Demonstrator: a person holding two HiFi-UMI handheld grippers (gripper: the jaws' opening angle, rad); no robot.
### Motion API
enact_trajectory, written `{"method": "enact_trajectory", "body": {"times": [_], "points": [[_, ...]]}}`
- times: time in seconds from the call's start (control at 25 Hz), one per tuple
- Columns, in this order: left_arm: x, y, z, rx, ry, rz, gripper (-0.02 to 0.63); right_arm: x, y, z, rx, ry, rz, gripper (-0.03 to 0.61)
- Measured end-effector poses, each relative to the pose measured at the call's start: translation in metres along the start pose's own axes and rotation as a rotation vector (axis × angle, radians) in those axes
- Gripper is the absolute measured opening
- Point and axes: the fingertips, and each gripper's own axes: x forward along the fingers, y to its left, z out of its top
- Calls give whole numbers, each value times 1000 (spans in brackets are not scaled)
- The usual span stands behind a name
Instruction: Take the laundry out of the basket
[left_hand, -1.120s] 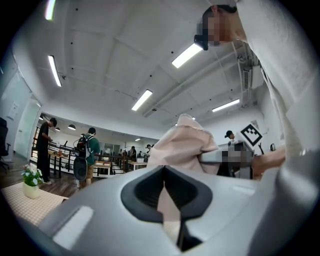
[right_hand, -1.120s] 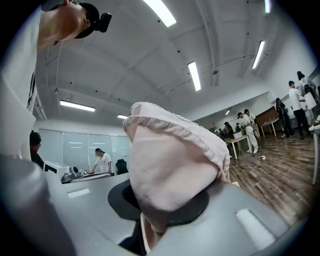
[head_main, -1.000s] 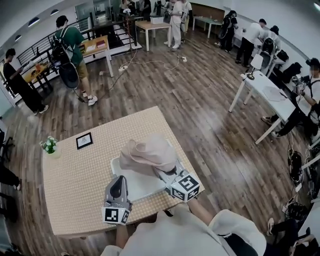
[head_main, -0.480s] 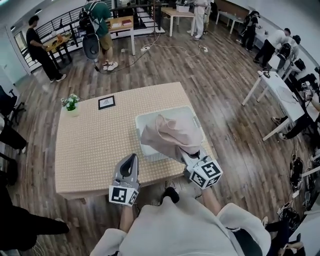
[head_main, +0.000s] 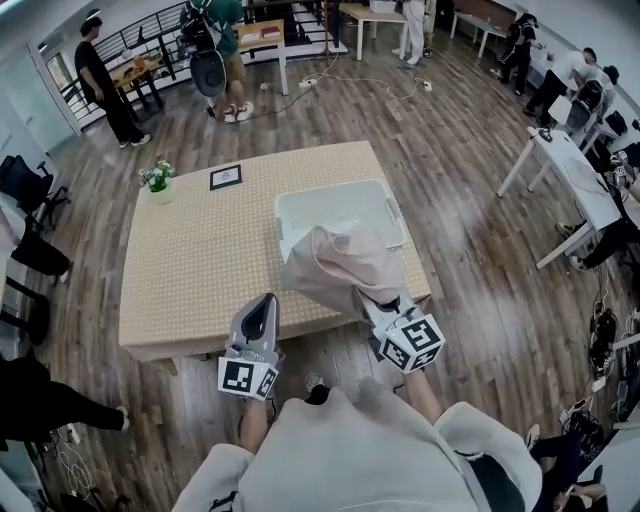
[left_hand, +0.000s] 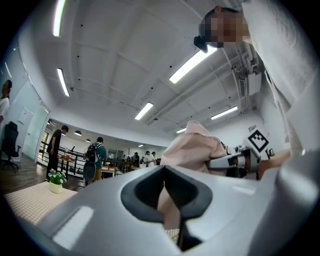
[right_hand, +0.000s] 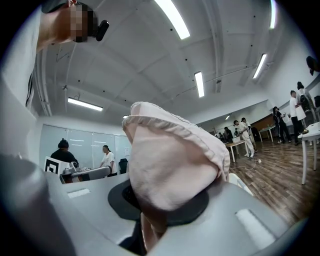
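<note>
A pale pink garment (head_main: 335, 265) hangs bunched from my right gripper (head_main: 364, 298), whose jaws are shut on its lower folds. The cloth is lifted over the near rim of the white basket (head_main: 300, 200), above the front edge of the table (head_main: 190, 260). In the right gripper view the garment (right_hand: 170, 165) fills the space above the right gripper (right_hand: 150, 215) and hides its tips. My left gripper (head_main: 267, 299) hovers left of the garment, just off the table's near edge, shut and holding nothing. In the left gripper view the garment (left_hand: 192, 147) shows beyond the left gripper (left_hand: 164, 175).
A small flower pot (head_main: 157, 178) and a framed picture (head_main: 225, 177) stand at the table's far left. Wood floor surrounds the table. White tables (head_main: 580, 190) stand to the right, and several people stand at the back and sides.
The right gripper has drawn the garment up out of the basket and toward me, to the table's near edge. The left gripper has come back off the table with it.
</note>
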Motion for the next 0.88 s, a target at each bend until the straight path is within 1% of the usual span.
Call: {"method": "enact_trajectory", "body": {"times": [0.36,0.48,0.68,0.88], "points": [[-49,-122,0,-11,57,21,11,-127,-1,-24,14,61,22,63],[-61,-153,-6,-10,79,23,11,-158,-4,-32,24,72,20,63],[-77,-181,-7,-3,90,30,11,-189,-1,-39,38,73,29,63],[-86,-186,-6,-4,86,42,11,-198,8,-37,27,69,51,62]]}}
